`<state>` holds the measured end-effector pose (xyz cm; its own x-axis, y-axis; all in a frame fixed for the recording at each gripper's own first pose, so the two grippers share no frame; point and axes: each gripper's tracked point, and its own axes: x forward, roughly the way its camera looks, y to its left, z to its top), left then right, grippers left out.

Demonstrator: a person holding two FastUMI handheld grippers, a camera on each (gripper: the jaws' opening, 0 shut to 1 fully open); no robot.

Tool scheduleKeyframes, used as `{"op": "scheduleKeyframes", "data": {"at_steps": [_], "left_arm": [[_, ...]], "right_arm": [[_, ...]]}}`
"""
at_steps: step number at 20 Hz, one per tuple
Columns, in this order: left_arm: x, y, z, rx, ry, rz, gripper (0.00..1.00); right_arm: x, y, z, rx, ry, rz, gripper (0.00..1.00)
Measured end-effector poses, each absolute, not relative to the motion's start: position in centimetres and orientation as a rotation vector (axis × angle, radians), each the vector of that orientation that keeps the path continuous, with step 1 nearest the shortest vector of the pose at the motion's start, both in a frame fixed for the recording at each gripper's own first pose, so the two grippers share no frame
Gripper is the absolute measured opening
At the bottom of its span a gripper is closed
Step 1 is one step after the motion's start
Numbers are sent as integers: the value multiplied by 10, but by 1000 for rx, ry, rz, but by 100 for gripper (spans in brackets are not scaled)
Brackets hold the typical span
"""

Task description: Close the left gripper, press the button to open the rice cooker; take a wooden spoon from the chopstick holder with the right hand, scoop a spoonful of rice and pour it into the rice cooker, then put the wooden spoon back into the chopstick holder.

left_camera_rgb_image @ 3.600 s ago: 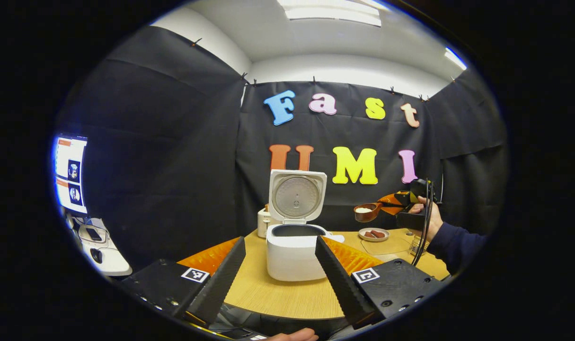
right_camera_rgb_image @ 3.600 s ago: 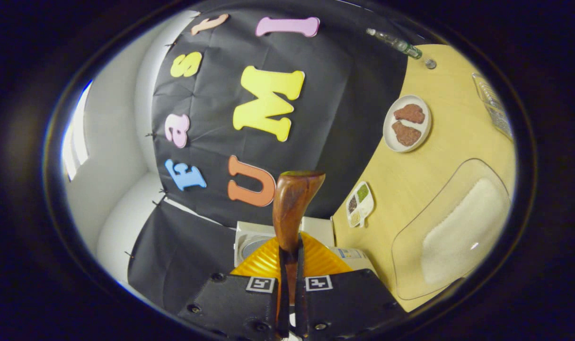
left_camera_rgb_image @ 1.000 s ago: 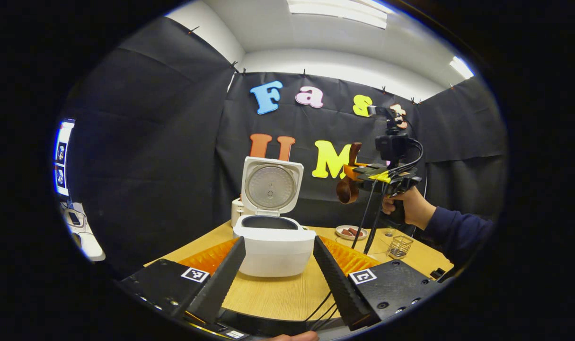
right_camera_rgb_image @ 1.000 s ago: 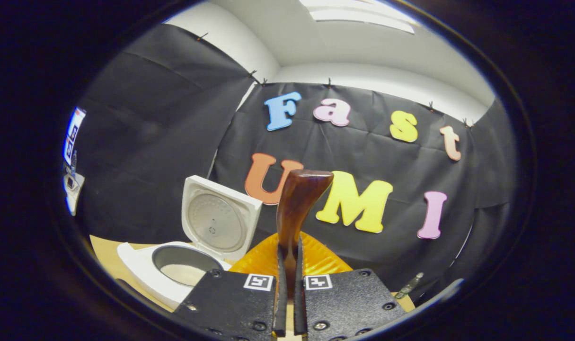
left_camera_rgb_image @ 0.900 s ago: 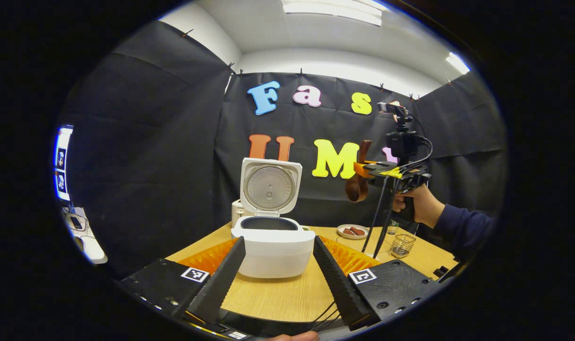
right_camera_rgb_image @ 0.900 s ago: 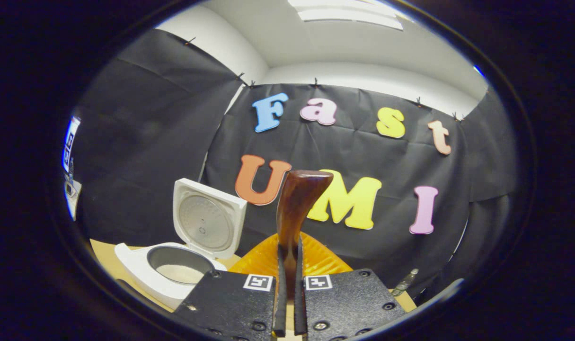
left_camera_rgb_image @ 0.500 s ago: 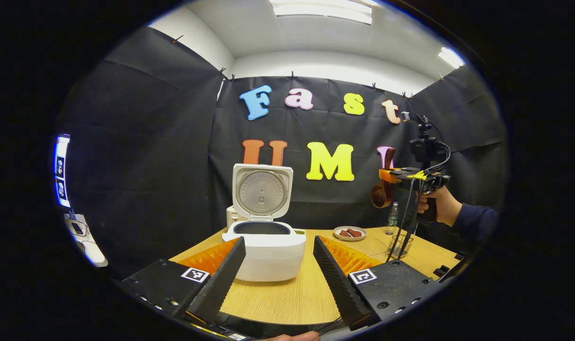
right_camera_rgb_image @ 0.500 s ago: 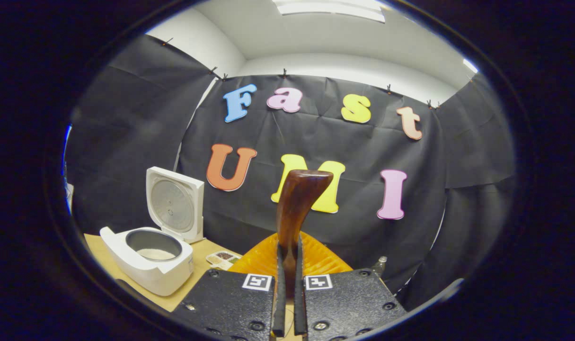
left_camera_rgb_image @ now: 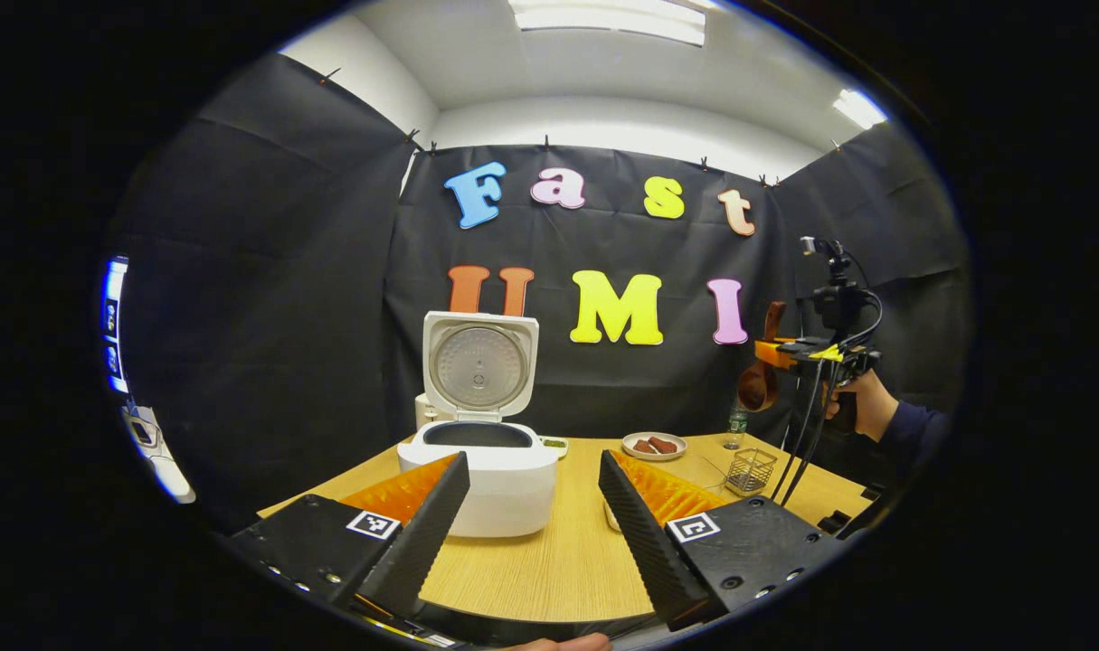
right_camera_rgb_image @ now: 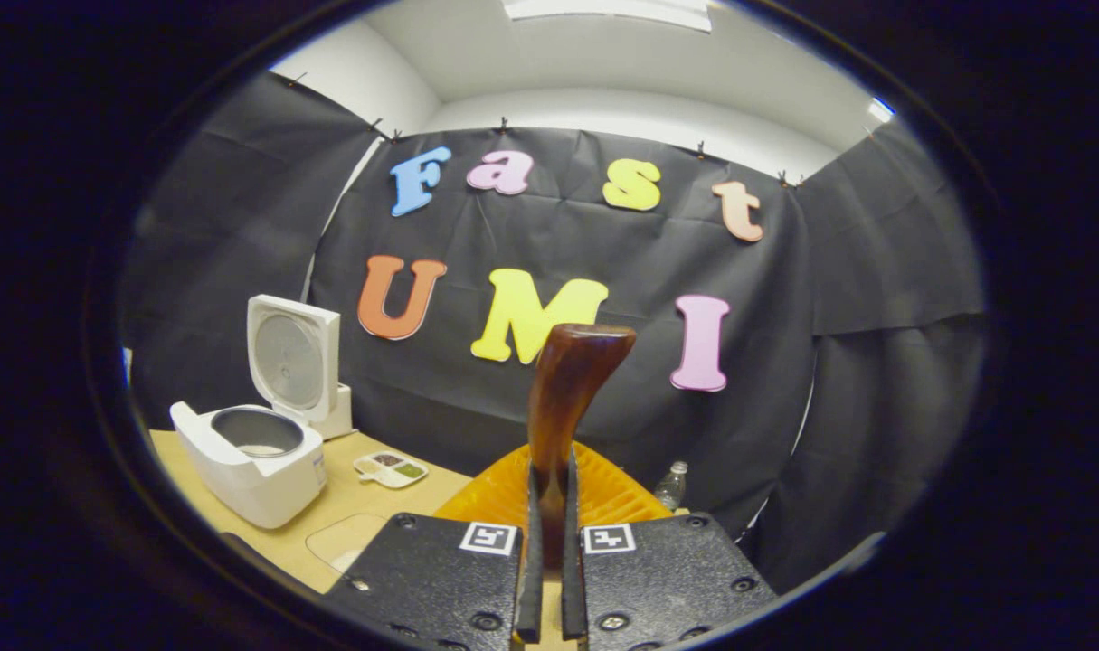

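A round light-wood tabletop [left_camera_rgb_image: 549, 561] carries a white rice cooker [left_camera_rgb_image: 481, 479] with its square lid raised upright and its dark pot exposed. Near the tabletop's right edge I see a small wire-mesh chopstick holder [left_camera_rgb_image: 751, 470]. My left gripper [left_camera_rgb_image: 531, 515] hangs before the cooker, its jaws spread wide and empty. My right gripper [right_camera_rgb_image: 546, 542] is held high above the holder, jaws clamped on a dark brown wooden spoon [right_camera_rgb_image: 563, 407], bowl hanging downward.
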<state>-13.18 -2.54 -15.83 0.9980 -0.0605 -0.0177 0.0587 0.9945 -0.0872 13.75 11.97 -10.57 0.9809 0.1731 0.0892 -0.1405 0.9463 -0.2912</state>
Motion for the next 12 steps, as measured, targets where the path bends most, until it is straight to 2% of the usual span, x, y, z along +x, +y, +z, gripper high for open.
{"op": "scheduleKeyframes", "data": {"at_steps": [5,12], "left_arm": [[-126,-44,-152,-133,2,-105,92],[-84,-38,-161,-141,-10,-54,92]], "right_arm": [[153,67,-137,-235,-83,87,14],[191,32,-198,-187,-44,87,15]]}}
